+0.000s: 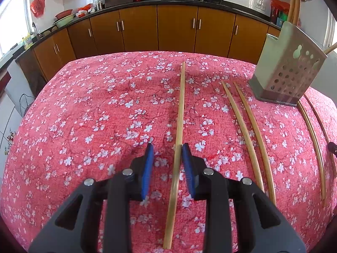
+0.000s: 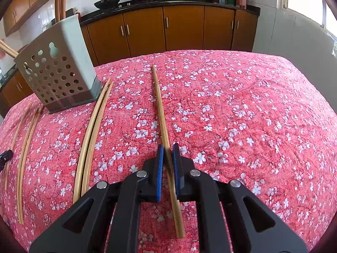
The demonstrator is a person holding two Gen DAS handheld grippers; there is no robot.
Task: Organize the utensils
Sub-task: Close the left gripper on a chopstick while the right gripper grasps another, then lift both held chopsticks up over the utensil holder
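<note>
Several bamboo chopsticks lie on the red floral tablecloth (image 1: 94, 105). My left gripper (image 1: 167, 147) is open around one chopstick (image 1: 180, 113), which touches the right blue pad. My right gripper (image 2: 168, 146) has its jaws close around another chopstick (image 2: 161, 107), pads at its sides. A grey perforated utensil holder (image 1: 286, 71) stands at the right in the left wrist view and at the left in the right wrist view (image 2: 56, 71), with chopsticks sticking out of it. A pair of chopsticks (image 2: 92, 130) lies beside the holder.
More chopsticks lie left of the holder in the right wrist view (image 2: 25, 147) and at the far right in the left wrist view (image 1: 313, 139). Brown kitchen cabinets (image 1: 177, 27) with woks on the counter stand behind the table. The other gripper's tip (image 2: 5, 156) shows at the left edge.
</note>
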